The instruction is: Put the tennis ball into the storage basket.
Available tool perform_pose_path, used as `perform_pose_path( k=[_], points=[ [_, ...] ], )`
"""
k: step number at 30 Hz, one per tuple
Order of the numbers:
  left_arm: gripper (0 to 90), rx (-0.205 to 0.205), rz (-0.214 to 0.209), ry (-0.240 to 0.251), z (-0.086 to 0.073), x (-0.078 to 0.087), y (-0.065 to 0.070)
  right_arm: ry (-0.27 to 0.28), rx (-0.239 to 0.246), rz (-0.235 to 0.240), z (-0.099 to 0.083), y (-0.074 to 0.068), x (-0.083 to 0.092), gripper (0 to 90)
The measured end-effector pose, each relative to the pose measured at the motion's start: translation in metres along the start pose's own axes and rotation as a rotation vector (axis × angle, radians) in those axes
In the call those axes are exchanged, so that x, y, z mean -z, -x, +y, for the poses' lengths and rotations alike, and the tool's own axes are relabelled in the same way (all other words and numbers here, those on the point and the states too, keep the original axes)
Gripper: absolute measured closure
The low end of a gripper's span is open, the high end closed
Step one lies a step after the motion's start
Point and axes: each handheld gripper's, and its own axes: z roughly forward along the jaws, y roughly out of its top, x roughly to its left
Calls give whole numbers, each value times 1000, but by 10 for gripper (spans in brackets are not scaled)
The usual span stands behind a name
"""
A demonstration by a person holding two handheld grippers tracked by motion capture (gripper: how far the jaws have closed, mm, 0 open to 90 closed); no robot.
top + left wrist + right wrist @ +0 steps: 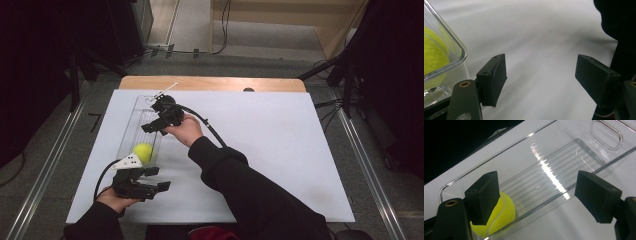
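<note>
The left tongs (156,179) sit low at the near left of the white tabletop (280,150), held in the person's left hand (116,200), with a grey three-cornered plate (128,162) on top and a black cable looping off to the left. Their jaws stand wide apart and hold nothing; in the left gripper view they frame bare white surface, with the corner of the clear plastic tray (454,47) just beside the jaw at the left of that view.

That tray (131,131) is a long, narrow, transparent bin lying lengthwise along the left part of the tabletop, its floor ribbed and a slotted handle (606,133) at its far end. A yellow-green tennis ball (143,152) rests inside it at the near end, close to the left tongs but apart from them.

Farther right and farther back, the right tongs (152,125) hover over the middle of the tray, gripped by the right hand (186,130), whose dark sleeve (250,190) crosses the tabletop from the bottom edge. Their jaws are also spread wide and empty; in the right gripper view the tennis ball (499,217) lies beneath the jaw at the left of that view, whether touching it I cannot tell.
</note>
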Motion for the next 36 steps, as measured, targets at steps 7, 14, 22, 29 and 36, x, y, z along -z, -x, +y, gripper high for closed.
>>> perform_pose_path(
  k=[7, 14, 22, 29, 36],
  points=[
    [261, -2, 1, 0, 0, 0, 0, -7, -7, -2, -6, 5, 8, 183],
    [260, 0, 0, 0, 0, 0, 0, -1, -15, 11, -12, 10, 21, 183],
    [260, 0, 3, -2, 0, 0, 0, -10, -2, 22, -21, 9, 33, 184],
    [260, 1, 3, -3, 0, 0, 0, -12, 7, 29, -31, 11, 44, 185],
    [261, 1, 7, -4, 0, -1, 0, -9, 6, 29, -39, 15, 55, 185]
  ],
)
